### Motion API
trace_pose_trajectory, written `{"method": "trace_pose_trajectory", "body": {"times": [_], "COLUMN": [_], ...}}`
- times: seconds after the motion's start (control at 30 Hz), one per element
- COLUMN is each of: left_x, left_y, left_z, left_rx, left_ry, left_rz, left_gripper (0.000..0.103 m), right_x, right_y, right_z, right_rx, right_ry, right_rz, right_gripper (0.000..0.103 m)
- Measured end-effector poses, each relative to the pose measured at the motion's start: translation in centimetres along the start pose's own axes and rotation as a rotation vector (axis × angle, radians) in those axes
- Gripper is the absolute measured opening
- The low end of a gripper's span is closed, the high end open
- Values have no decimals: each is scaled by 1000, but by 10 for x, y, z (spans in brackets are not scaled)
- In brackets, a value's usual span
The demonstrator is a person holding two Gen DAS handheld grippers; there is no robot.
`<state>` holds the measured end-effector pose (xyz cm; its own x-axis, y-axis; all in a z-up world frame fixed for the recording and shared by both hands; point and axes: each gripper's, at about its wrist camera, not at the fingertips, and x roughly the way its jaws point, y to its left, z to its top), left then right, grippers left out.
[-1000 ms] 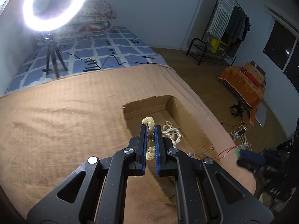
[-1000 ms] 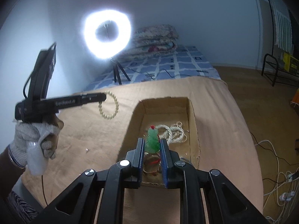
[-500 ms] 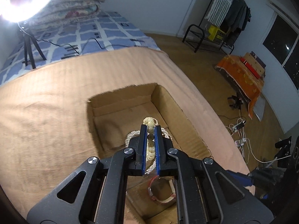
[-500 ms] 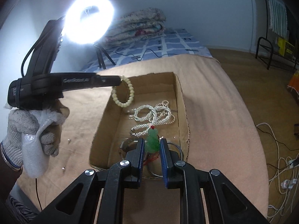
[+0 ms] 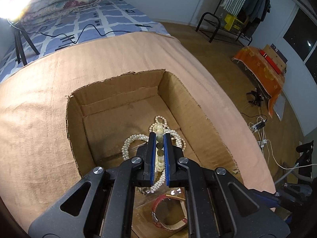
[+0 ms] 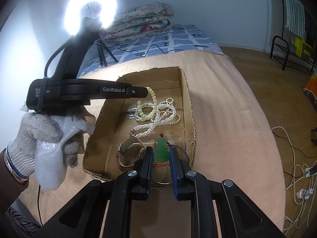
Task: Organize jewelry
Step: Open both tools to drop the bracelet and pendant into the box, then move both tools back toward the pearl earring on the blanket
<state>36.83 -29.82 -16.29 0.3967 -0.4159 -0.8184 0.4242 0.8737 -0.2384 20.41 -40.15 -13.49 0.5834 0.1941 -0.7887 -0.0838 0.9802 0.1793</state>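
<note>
On the bed (image 6: 227,103), a tan blanket (image 5: 39,119) is spread out, and an open cardboard box (image 6: 189,107) sits on top of it. Behind it stands a bright ring light (image 6: 91,10), next to a pile of folded quilts (image 6: 138,25). Inside the box lies a tangle of white pearl necklaces (image 6: 158,117) in the middle. Nearer the front of the box there is a watch with a reddish strap (image 5: 168,216) and a thin metal bangle (image 6: 183,150). A hand in a grey knit glove (image 6: 39,138) holds the left tool (image 6: 146,92), which reaches over the box from the side. Its two sides are pressed tight on a bracelet of pale yellow-green beads (image 6: 146,111). The bracelet hangs down from the tip of the tool, and its low end is right over the pearls; whether it touches them I cannot tell. The right tool (image 6: 161,158) is at the front end of the box, only a little way open. It pinches a small green gourd-shaped pendant (image 6: 162,148) between its blue pads (image 6: 174,158). The pendant has a red knot on top and a thin red cord (image 6: 160,165) trailing under it.
</note>
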Motion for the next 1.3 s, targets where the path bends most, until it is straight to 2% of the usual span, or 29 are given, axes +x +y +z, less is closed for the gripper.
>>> {"method": "trace_pose_trajectory", "body": {"times": [0.33, 0.4, 0.43, 0.47, 0.57, 0.73, 0.83, 0.93, 1.13, 1.3], "left_x": [0, -1, -2, -4, -7, -10, -14, -19, -37, -59], "left_y": [10, 11, 11, 11, 12, 12, 13, 14, 21, 39], "left_z": [2, 2, 2, 2, 1, 1, 2, 2, 0, -3], "left_rx": [-23, -27, -30, -33, -34, -35, -33, -33, -32, -44], "left_ry": [14, 17, 15, 9, 6, 2, 1, -7, -25, -49], "left_rz": [13, 13, 13, 13, 11, 10, 11, 17, 24, 32], "left_gripper": [6, 18, 33, 43, 45, 60, 64, 71, 72, 72], "right_x": [2, 1, 1, 1, -1, -3, -6, -8, -14, -22], "right_y": [1, 1, 1, 2, 4, 7, 11, 15, 21, 29], "right_z": [-1, -1, -1, -1, -1, -1, 0, 1, 2, 3], "right_rx": [-13, -12, -12, -13, -21, -32, -47, -56, -62, -77], "right_ry": [6, 5, 3, 1, -8, -28, -45, -57, -81, -111], "right_rz": [-7, -5, -6, -7, -15, -35, -58, -72, -96, -102], "right_gripper": [17, 18, 21, 22, 32, 71, 82, 90, 99, 100]}}
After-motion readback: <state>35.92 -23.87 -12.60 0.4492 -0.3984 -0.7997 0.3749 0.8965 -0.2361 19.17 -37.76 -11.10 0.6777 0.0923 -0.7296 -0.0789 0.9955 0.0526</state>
